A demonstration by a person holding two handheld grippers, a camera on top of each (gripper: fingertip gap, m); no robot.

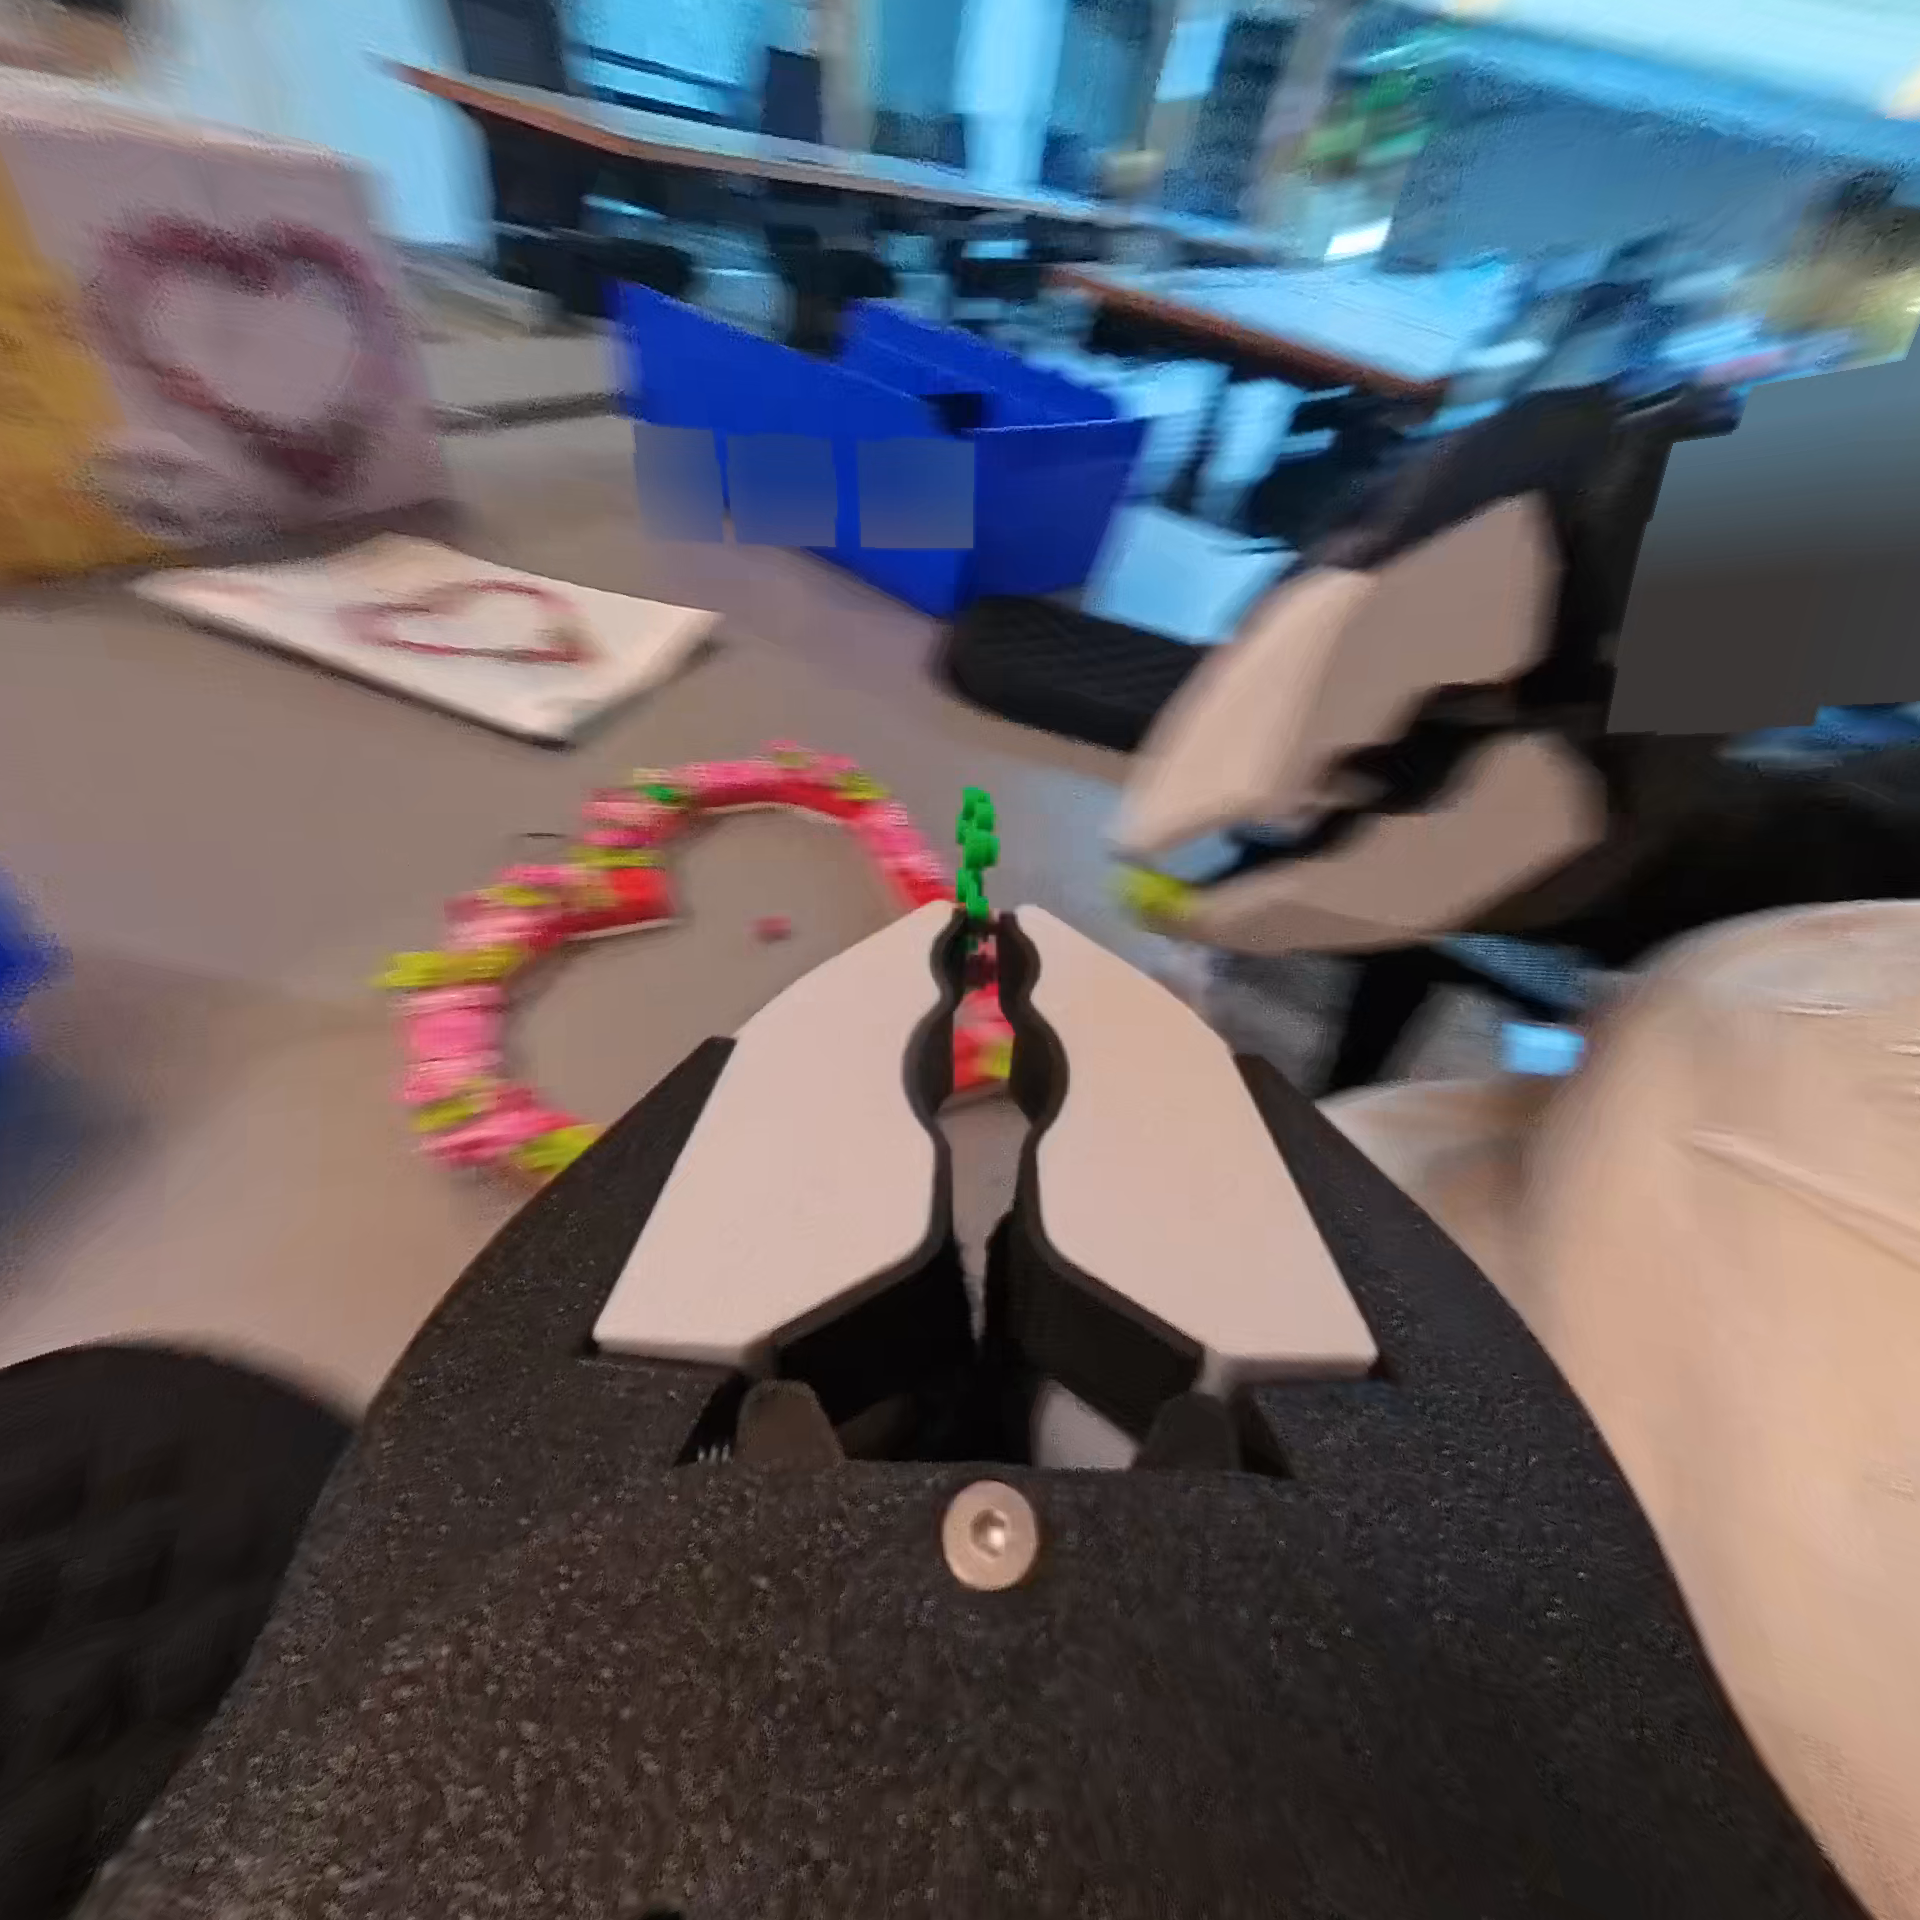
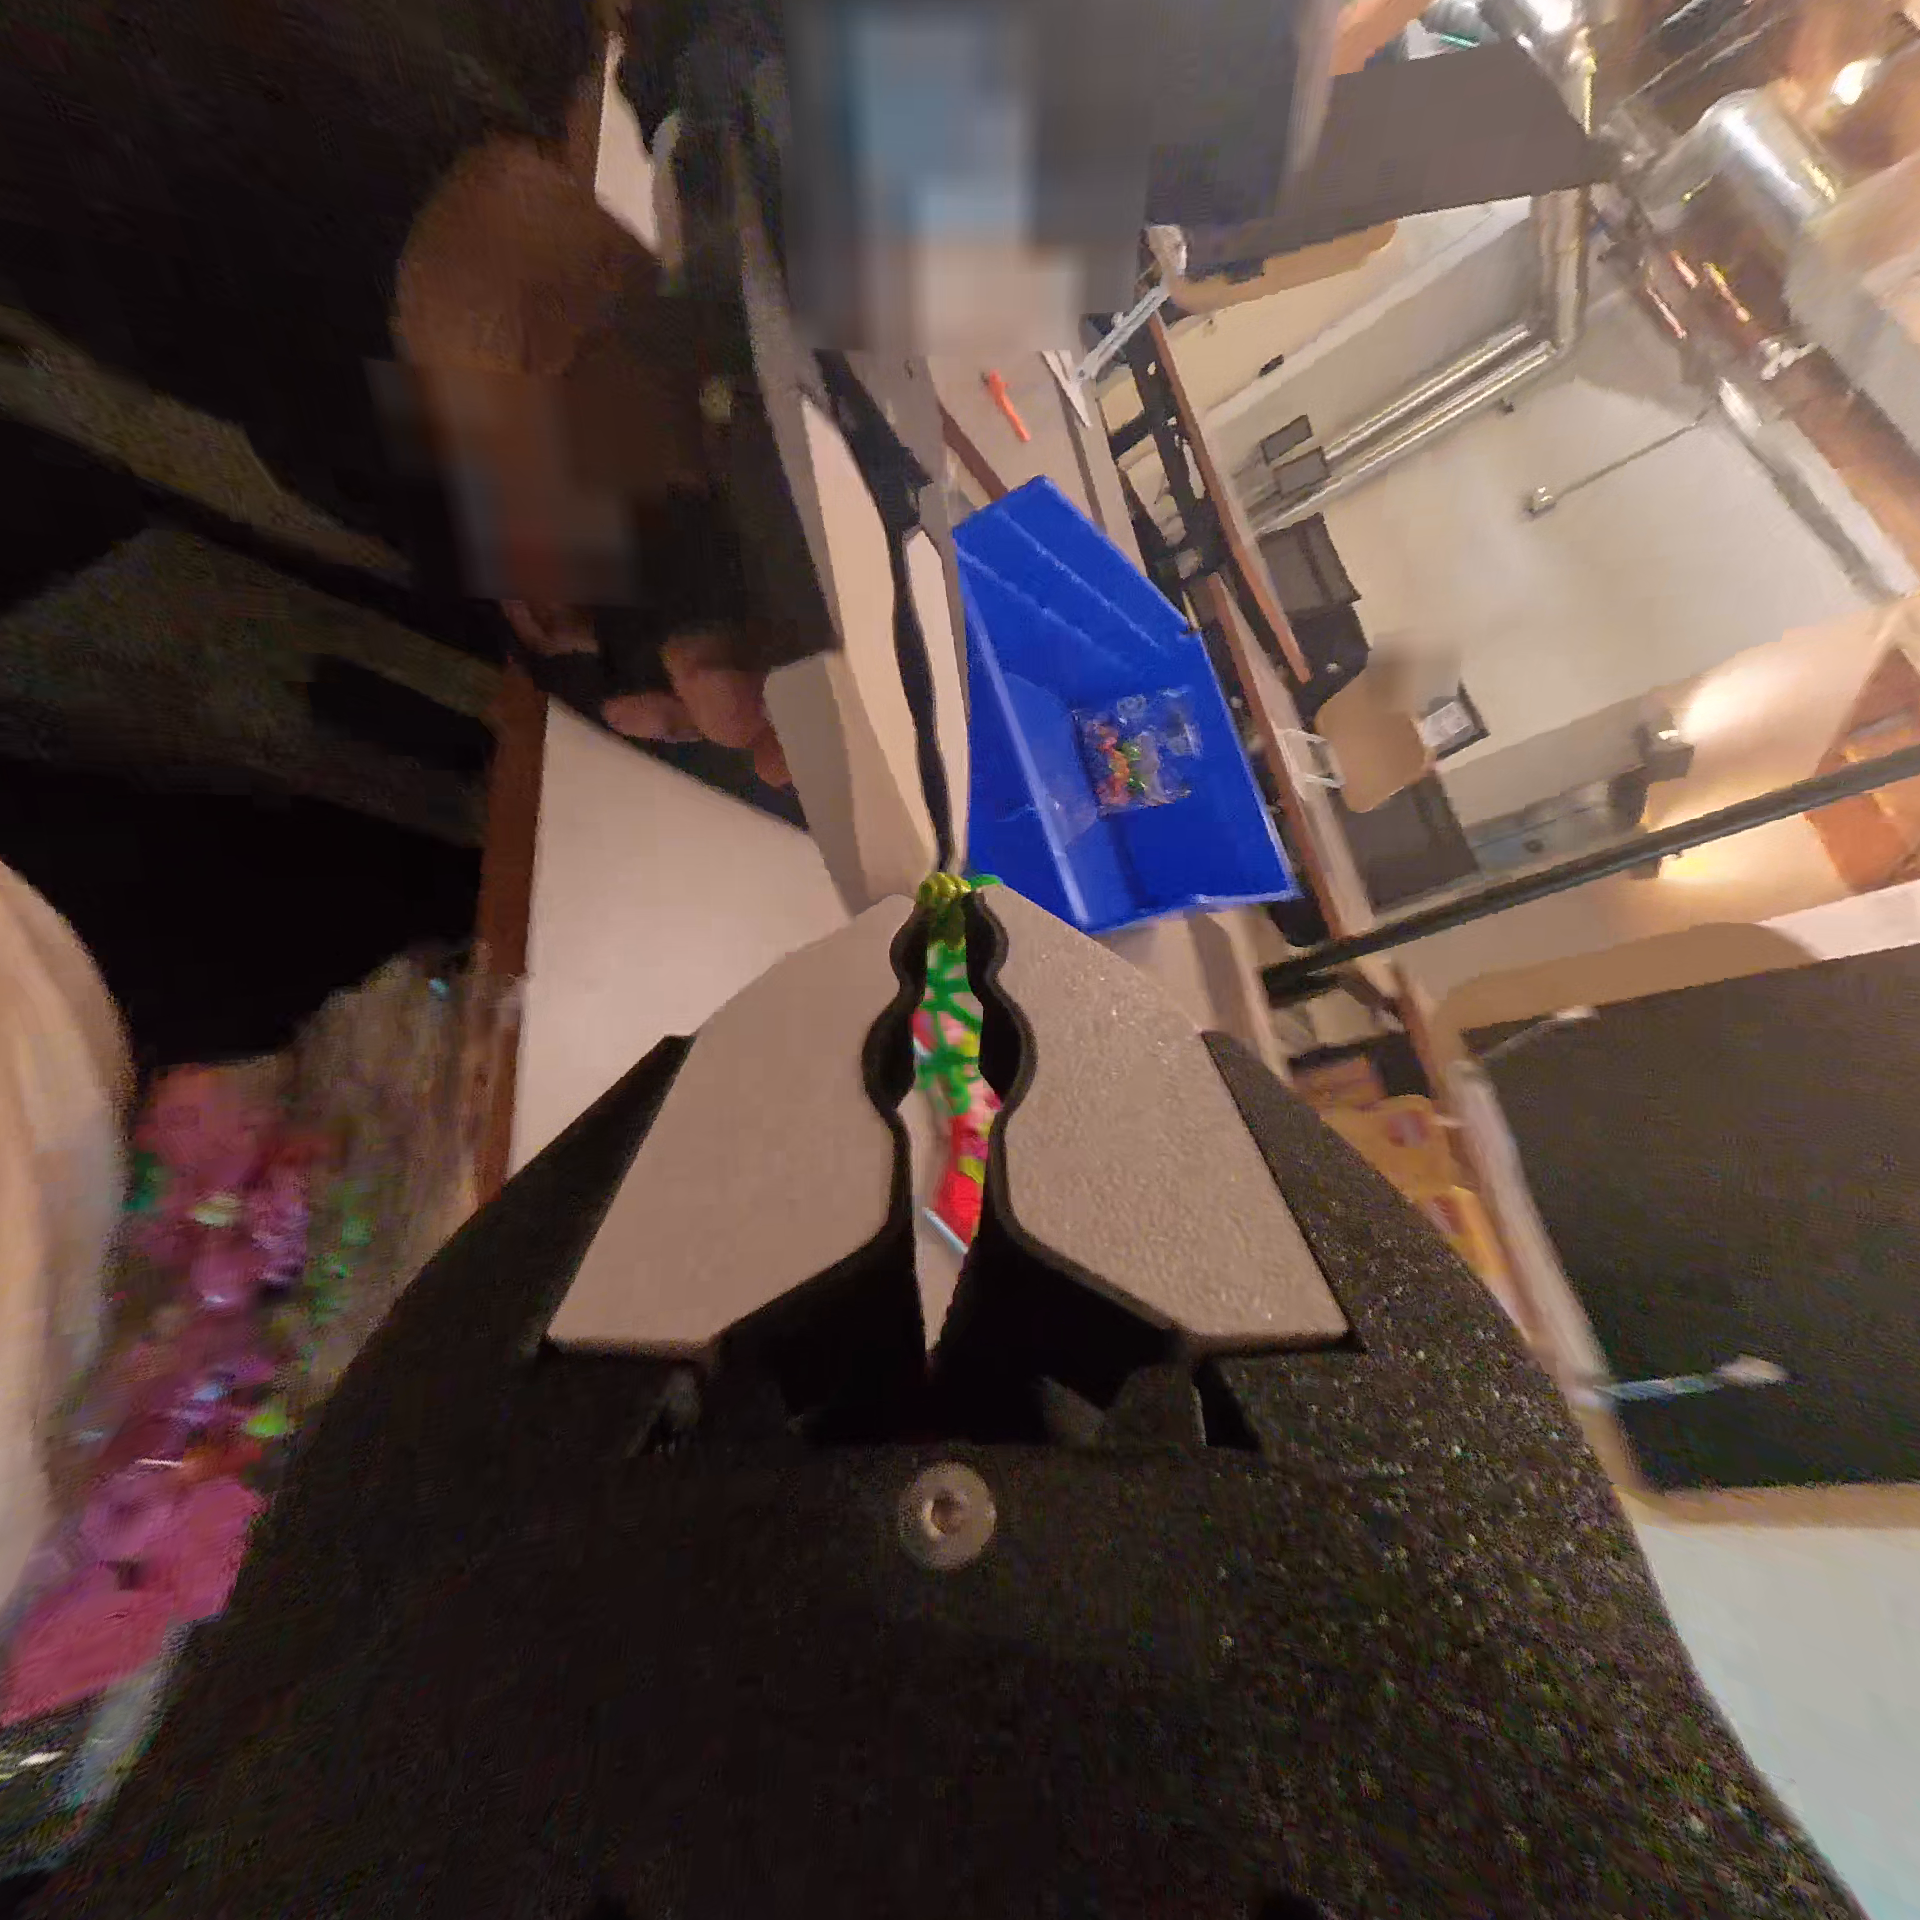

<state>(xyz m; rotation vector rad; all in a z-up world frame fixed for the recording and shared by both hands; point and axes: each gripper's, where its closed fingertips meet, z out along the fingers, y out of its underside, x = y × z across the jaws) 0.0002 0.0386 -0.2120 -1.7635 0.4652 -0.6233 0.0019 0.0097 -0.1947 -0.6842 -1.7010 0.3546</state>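
Left gripper (image 1: 982, 920), centre of the left wrist frame: jaws nearly together, tips pinching a green bead strand (image 1: 975, 852) that sticks up just past them. Below and left of the tips, a pink-red-yellow beaded loop (image 1: 488, 997) hangs in a curve, badly motion-blurred; cannot tell whether it touches the grey table (image 1: 260, 790). Right gripper (image 1: 1164, 883) enters from the right edge of that frame, tips near the left's, something yellow at them.

Right wrist frame, view rolled sideways: right gripper (image 2: 951, 902) jaws narrow, clamped on a yellow-green knot (image 2: 943, 891) at the tips; green and pink-red strand runs down the gap between the fingers. Left gripper's tips meet it just above centre.

Blue bin (image 2: 1091, 727) right of centre, small clear bag of beads (image 2: 1132, 748) inside. 2 white heart-print bags (image 1: 436, 634) upper left of the left frame, 1 upright, 1 flat.
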